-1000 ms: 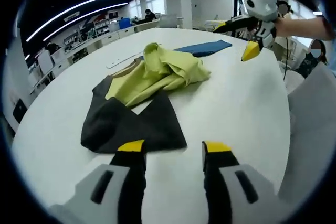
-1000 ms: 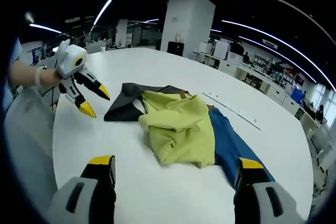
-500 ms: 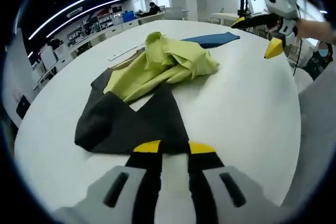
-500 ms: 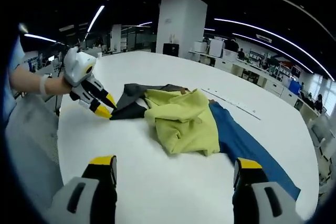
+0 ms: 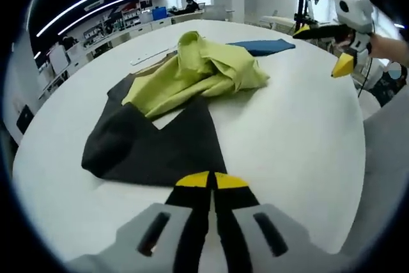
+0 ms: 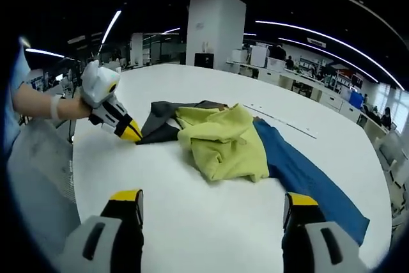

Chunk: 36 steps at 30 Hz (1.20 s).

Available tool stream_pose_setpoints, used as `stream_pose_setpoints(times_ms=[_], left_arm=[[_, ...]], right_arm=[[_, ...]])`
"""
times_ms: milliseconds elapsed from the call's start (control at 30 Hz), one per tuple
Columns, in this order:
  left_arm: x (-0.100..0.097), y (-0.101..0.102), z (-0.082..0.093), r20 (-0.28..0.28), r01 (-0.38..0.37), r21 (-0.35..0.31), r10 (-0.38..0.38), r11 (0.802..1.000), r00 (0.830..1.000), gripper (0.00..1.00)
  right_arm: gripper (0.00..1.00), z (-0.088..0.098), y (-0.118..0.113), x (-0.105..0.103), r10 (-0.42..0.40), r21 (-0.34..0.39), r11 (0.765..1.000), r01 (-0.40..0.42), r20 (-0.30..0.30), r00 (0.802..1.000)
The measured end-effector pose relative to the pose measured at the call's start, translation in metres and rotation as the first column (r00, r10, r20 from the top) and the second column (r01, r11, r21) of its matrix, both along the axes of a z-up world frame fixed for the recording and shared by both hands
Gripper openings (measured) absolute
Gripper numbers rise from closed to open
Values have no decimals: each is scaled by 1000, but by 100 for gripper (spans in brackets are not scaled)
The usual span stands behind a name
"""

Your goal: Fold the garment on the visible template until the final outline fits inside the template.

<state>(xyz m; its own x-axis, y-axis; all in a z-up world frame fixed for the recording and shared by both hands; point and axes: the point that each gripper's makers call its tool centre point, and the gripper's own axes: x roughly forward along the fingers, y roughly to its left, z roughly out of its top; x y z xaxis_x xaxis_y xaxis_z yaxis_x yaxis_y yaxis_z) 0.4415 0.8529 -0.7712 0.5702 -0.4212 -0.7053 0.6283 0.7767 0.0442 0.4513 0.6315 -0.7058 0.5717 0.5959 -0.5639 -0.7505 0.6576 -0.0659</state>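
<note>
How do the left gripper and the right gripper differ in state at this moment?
The left gripper has its jaws shut at the edge of the dark cloth; the right gripper has its jaws wide apart and holds nothing. The left is at the table surface; the right hovers above. Both have yellow tips.

A white round table (image 6: 192, 215) carries a crumpled garment (image 6: 223, 142) of yellow-green, dark grey and blue.
</note>
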Motion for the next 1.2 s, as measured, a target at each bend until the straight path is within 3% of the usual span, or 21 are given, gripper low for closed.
stream_pose_setpoints(times_ms=[233, 333, 433, 667, 1200], left_arm=[[0, -2, 15, 38, 12, -9, -11, 1000, 999, 0], [2, -1, 15, 54, 10, 17, -11, 1000, 998, 18], [2, -5, 13, 69, 40, 42, -43, 998, 997, 26], [2, -16, 11, 72, 77, 48, -80, 996, 994, 21], [7, -15, 1, 28, 70, 64, -72, 995, 997, 12]], right_arm=[[90, -1, 2, -3, 0, 8, 1000, 1, -6, 1000], [90, -1, 2, -3, -2, 11, 1000, 2, -8, 1000], [89, -1, 2, -3, -2, 11, 1000, 2, -6, 1000], [89, -1, -2, -2, -9, 9, 1000, 10, -8, 1000], [88, -3, -8, -6, -24, 16, 1000, 25, -20, 1000]])
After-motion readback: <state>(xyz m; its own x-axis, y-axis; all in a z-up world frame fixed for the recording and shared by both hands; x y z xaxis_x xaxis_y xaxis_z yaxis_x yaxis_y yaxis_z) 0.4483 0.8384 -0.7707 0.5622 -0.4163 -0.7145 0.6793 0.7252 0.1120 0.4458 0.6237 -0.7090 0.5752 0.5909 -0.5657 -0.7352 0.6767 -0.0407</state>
